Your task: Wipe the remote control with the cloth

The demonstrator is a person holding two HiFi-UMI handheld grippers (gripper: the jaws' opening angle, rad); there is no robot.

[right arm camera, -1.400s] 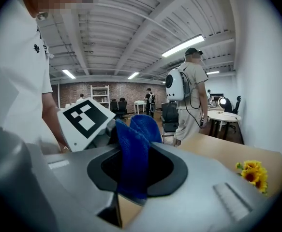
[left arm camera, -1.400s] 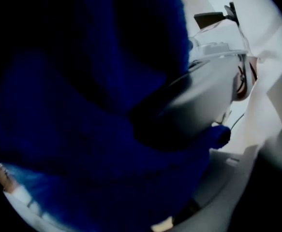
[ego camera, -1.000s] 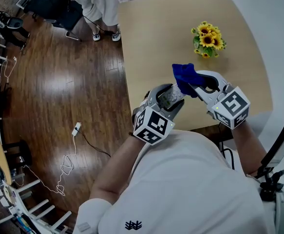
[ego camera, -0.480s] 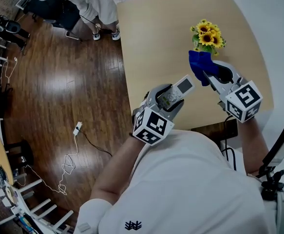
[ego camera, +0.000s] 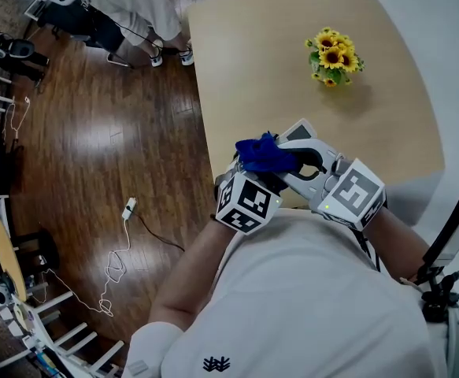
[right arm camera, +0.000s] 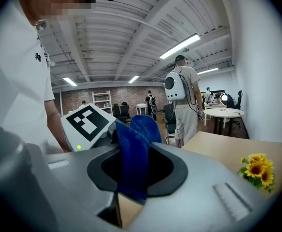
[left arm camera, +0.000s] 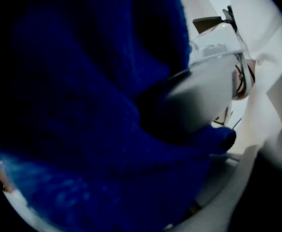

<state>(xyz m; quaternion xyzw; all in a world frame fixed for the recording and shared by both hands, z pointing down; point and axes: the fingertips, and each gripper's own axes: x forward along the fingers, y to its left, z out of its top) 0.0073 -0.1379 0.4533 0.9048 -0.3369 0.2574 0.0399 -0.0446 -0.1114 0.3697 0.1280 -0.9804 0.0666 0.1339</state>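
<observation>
The blue cloth lies bunched over the remote control, whose pale grey end sticks out beyond it above the table's near edge. My left gripper holds the remote from below, its jaws hidden under the cloth. My right gripper comes in from the right, shut on the cloth and pressing it on the remote. In the right gripper view the cloth stands pinched between the jaws of the right gripper, with the left gripper's marker cube just behind. In the left gripper view the cloth fills nearly everything.
A small bunch of sunflowers stands at the far right of the wooden table. Left of the table is dark wood floor with a cable and plug. People stand beyond the table's far edge.
The right gripper carried the cloth from beside the sunflowers back left and toward me, onto the remote. The left gripper has stayed put with the remote.
</observation>
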